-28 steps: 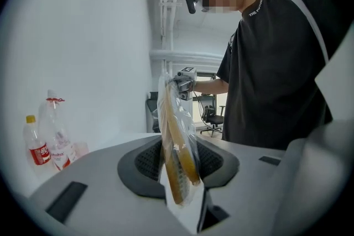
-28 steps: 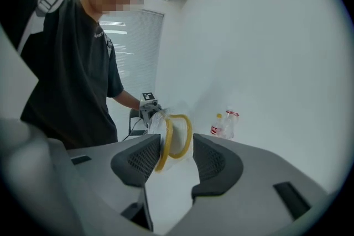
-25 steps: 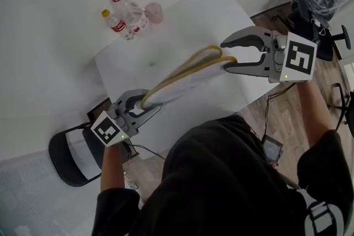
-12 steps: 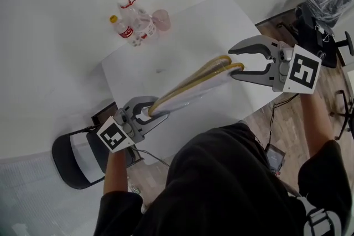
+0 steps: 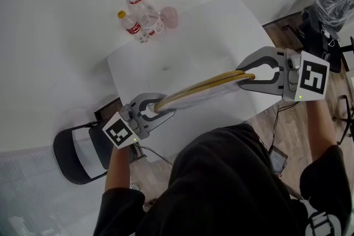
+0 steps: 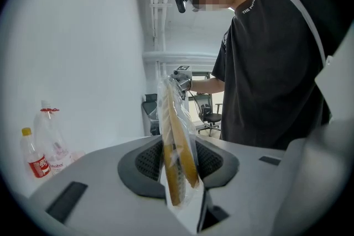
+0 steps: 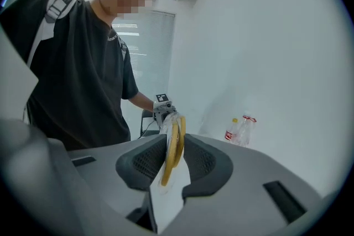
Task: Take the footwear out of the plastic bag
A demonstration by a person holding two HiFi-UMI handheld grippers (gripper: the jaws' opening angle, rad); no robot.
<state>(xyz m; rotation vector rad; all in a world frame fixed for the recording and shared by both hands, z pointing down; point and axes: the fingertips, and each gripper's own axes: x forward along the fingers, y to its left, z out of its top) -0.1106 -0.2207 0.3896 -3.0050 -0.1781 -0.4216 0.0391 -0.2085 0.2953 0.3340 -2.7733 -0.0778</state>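
Bag [image 5: 206, 92] with slippers [image 5: 191, 88] spans above counter [image 5: 193, 30]: my left gripper [image 5: 160, 110] pinches the lower-left end as anchor; right gripper [image 5: 244, 77] jaws, just closing, now grip the other end, presumably to pull.

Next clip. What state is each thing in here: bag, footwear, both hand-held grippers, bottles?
plastic bag: stretched between both grippers, footwear inside.
footwear: in the bag, not yet taken out.
left hand-held gripper: shut on one end of the plastic bag.
right hand-held gripper: jaws have just been closing, now shut on the other end.
bottles: upright on the table, caps on.
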